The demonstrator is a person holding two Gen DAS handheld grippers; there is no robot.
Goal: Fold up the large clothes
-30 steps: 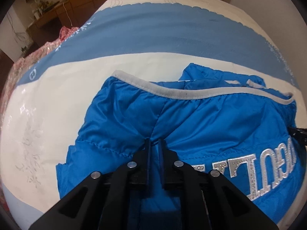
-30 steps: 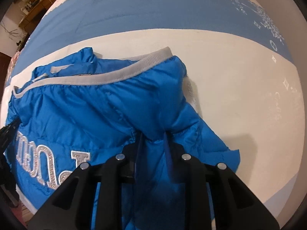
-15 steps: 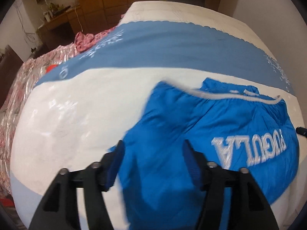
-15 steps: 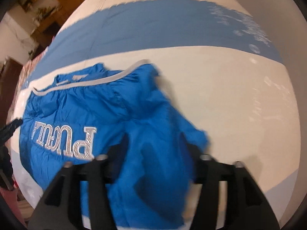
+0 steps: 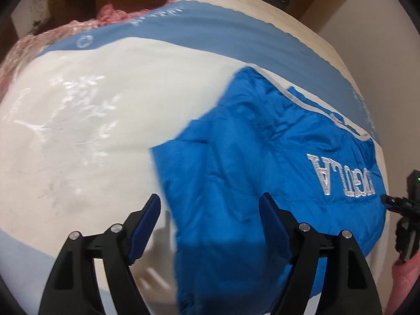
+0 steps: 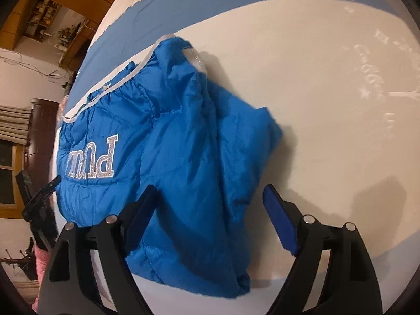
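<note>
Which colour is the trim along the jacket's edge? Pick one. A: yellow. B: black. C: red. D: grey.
D: a pale grey band runs along the far edge of the blue jacket, which lies on the bed; the left view shows the same band.

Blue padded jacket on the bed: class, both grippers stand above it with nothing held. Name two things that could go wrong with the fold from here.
1. The blue jacket looks puffy and slippery; with the left gripper and right gripper opening and off the cloth, the folded-in side may spring back.
2. Its right edge lies bunched and uneven, so the next fold could turn out lopsided.
</note>
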